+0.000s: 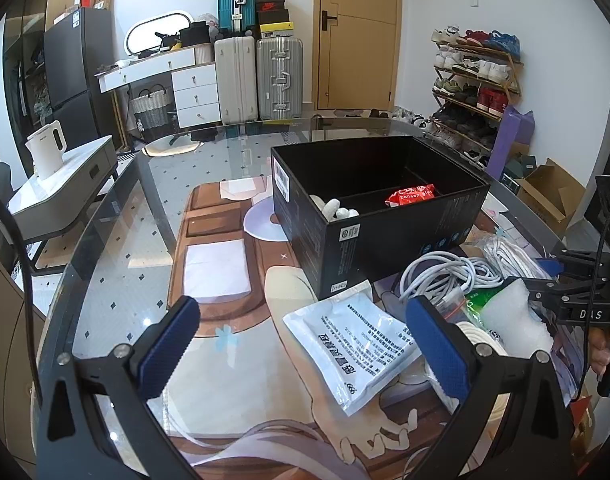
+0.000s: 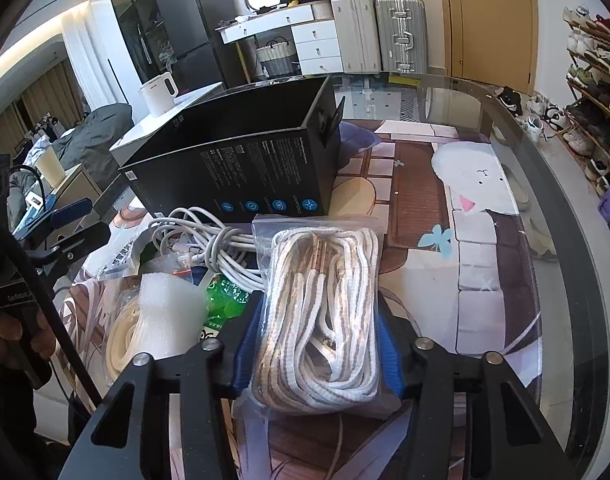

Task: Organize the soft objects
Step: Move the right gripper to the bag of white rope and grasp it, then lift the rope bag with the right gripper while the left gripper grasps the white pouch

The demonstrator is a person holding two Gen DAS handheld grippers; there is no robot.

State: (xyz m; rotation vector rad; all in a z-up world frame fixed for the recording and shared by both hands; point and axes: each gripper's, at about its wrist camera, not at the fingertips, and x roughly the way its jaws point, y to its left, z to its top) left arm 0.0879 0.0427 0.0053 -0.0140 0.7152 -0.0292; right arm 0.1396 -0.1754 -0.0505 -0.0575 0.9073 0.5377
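Clearly, the right gripper [image 2: 319, 344] was clamped on a clear bag of white-and-tan laces [image 2: 321, 312], its blue fingers [image 2: 247, 344] pressed against both sides of the bag, which lay on the glass bench [image 2: 517, 128] at 6 o'clock in the right wrist view. Just beyond it, at 12 o'clock from the bag, an open black box [image 2: 241, 160] was seen standing on the printed mat [image 2: 485, 264]. A coil of white cable [image 2: 209, 240] was found at 10 o'clock from the bag, between bag and box, and a white foam block [image 2: 169, 312] with a green packet [image 2: 225, 296] beside it lay at 9 o'clock, touching the heap. In the left wrist view, the left gripper [image 1: 305, 344] was held above the bench with its fingers [image 1: 169, 344] spread wide and nothing between them. A white printed pouch [image 1: 353, 348] lay flat on the mat at about 3 o'clock from the midpoint of that gripper, just inside the right-hand finger. Inside the box, a red packet [image 1: 411, 195] was seen in the far compartment and some white items [image 1: 333, 208] in the near one.
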